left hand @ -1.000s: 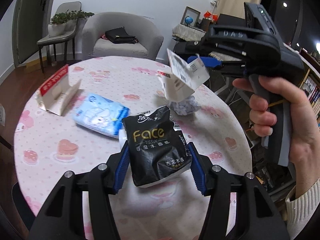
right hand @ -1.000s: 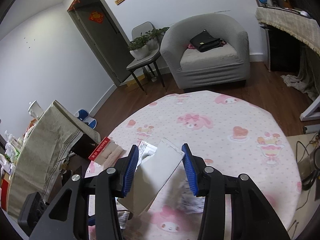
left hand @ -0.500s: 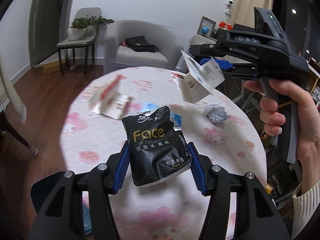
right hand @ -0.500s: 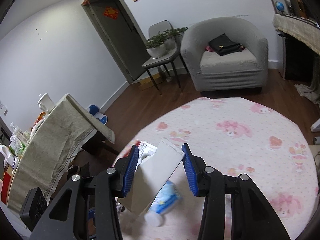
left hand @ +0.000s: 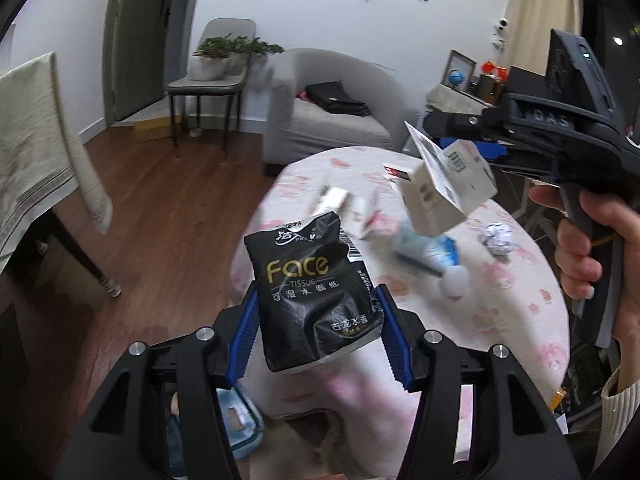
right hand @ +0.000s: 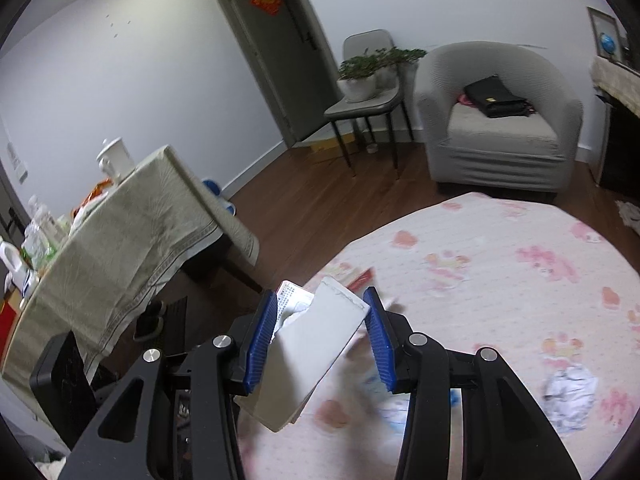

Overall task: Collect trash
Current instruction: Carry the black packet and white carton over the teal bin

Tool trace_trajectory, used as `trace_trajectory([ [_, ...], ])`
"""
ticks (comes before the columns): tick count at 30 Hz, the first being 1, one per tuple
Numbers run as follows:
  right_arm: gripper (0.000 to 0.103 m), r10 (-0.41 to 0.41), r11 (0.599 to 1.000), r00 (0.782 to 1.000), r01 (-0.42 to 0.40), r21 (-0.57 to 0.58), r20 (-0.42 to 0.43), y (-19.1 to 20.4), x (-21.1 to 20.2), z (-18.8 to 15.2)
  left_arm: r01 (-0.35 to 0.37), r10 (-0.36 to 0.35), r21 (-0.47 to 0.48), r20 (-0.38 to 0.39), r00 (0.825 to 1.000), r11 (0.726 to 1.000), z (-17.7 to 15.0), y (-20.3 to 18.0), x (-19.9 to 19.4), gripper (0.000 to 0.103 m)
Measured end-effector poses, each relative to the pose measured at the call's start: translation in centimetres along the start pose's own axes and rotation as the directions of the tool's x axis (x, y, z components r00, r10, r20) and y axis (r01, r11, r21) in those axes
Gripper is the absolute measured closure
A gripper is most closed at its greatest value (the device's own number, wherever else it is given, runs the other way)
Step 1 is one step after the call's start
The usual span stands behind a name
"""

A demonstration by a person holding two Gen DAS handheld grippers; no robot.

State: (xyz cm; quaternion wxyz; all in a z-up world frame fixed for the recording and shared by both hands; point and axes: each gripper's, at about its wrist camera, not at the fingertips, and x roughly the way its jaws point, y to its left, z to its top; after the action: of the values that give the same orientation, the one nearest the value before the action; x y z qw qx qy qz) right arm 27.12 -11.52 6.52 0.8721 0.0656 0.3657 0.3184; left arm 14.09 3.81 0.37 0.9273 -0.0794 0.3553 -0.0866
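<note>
My left gripper is shut on a black tissue pack marked "Face", held above the left rim of the round pink table. My right gripper is shut on a white carton with an open flap; in the left wrist view that same white carton hangs in the air at upper right, below the right gripper's black body. On the table lie a crumpled paper ball, a blue-white pack and a red-white box, all blurred.
A person's hand grips the right handle. A cloth-covered side table stands left of the pink table over brown floor. A grey armchair with a black bag and a chair bearing a plant stand at the back. A blue-lidded container sits below.
Both grippers have swung left off the table's middle toward its left rim, still holding their items. The wooden floor and the cloth-covered side table have come into view.
</note>
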Motion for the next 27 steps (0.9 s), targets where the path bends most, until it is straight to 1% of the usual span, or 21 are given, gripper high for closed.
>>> trace_trajectory([
  [8,0.058,0.050,0.998,0.998,-0.052,-0.045,-0.038,4.4,2.9,-1.1,-0.071,0.069,-0.044,-0.044,0.997,0.997,-1.3,4.2,-0.3,0.044],
  [10,0.058,0.062,0.996,0.997,-0.065,-0.061,-0.048,5.5,3.6,-1.3,-0.076,0.073,-0.059,-0.054,0.996,0.995,-1.6,5.4,-0.5,0.044],
  [16,0.058,0.070,0.990,0.992,-0.082,-0.113,-0.102,9.1,6.4,-2.5,-0.136,0.127,-0.079,-0.104,0.986,0.988,-3.2,8.4,-0.4,0.044],
  [21,0.058,0.075,0.987,0.988,-0.093,-0.133,-0.134,10.8,8.7,-3.7,-0.161,0.141,-0.117,-0.160,0.977,0.980,-4.7,10.9,0.3,0.044],
  [25,0.058,0.083,0.985,0.985,-0.104,-0.138,-0.154,12.2,10.1,-4.3,-0.167,0.132,-0.162,-0.205,0.970,0.973,-6.0,12.8,1.0,0.044],
  [27,0.058,0.068,0.985,0.982,-0.093,-0.145,-0.174,12.8,11.1,-4.9,-0.177,0.135,-0.173,-0.232,0.963,0.969,-6.9,13.8,1.7,0.044],
])
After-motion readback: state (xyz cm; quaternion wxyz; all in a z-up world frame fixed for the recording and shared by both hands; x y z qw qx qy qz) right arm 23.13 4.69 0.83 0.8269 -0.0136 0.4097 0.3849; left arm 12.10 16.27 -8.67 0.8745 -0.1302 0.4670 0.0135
